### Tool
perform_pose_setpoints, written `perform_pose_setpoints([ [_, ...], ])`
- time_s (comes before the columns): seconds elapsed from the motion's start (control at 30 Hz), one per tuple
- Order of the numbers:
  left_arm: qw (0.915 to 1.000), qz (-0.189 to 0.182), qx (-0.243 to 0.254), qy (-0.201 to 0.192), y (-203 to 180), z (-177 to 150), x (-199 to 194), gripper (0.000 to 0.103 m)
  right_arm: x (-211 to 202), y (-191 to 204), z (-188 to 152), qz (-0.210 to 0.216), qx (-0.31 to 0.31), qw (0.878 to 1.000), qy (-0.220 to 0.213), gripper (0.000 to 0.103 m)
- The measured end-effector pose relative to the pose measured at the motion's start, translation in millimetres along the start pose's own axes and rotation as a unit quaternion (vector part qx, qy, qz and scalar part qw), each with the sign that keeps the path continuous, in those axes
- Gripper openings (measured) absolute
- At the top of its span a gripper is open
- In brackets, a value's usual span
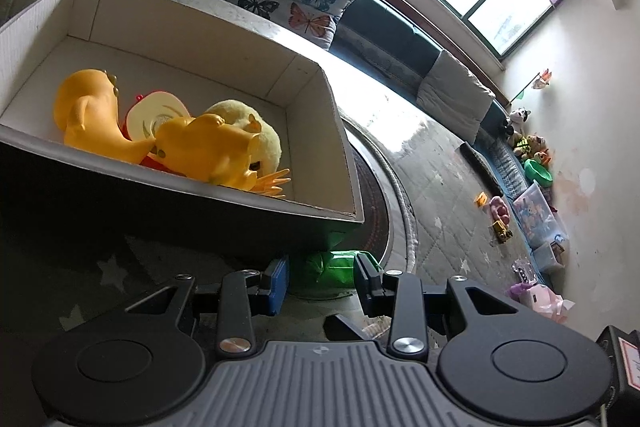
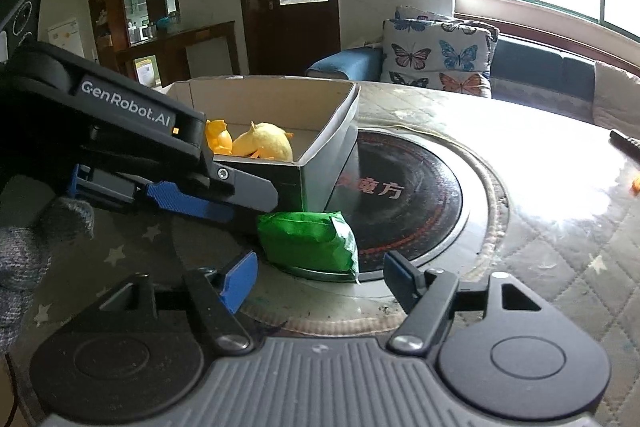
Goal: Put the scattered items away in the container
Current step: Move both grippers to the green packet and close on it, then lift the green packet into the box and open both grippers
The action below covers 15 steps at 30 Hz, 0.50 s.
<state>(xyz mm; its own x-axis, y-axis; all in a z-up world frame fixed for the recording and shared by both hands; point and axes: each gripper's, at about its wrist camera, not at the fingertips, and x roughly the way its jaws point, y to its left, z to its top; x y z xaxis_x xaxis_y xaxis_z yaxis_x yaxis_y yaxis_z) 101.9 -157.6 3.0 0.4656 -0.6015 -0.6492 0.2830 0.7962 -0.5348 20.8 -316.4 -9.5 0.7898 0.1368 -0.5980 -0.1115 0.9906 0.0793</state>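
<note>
A cardboard box (image 1: 308,99) (image 2: 340,115) stands on the table and holds two orange rubber ducks (image 1: 92,115), a yellow plush chick (image 1: 256,131) (image 2: 268,145) and a red-and-cream toy (image 1: 156,119). A green wrapped packet (image 1: 332,267) (image 2: 308,239) lies on the table against the box's near corner. My left gripper (image 1: 322,281) is open, its fingers either side of the packet; its body also shows in the right wrist view (image 2: 192,203), low beside the box. My right gripper (image 2: 320,277) is open and empty, just short of the packet.
The table has a black round hotplate (image 2: 408,203) inset in its quilted cover (image 2: 560,247). Butterfly cushions (image 2: 436,55) and a bench sit behind. Small toys (image 1: 500,227), a dark remote (image 1: 480,163) and bins (image 1: 536,215) lie farther off.
</note>
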Motion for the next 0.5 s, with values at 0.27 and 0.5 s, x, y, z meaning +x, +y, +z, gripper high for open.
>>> perform_pose_setpoints([
  [0.27,1.0,0.0,-0.007,0.005,0.4,1.4,7.8,0.037,11.7,-3.2,0.2,0.006,0.005,1.0,-0.001,0.059],
  [0.5,0.9999,-0.007,-0.003,0.008,-0.9,0.7,13.6,0.037,10.0,-2.0,-4.1,0.005,0.013,1.0,0.002,0.043],
])
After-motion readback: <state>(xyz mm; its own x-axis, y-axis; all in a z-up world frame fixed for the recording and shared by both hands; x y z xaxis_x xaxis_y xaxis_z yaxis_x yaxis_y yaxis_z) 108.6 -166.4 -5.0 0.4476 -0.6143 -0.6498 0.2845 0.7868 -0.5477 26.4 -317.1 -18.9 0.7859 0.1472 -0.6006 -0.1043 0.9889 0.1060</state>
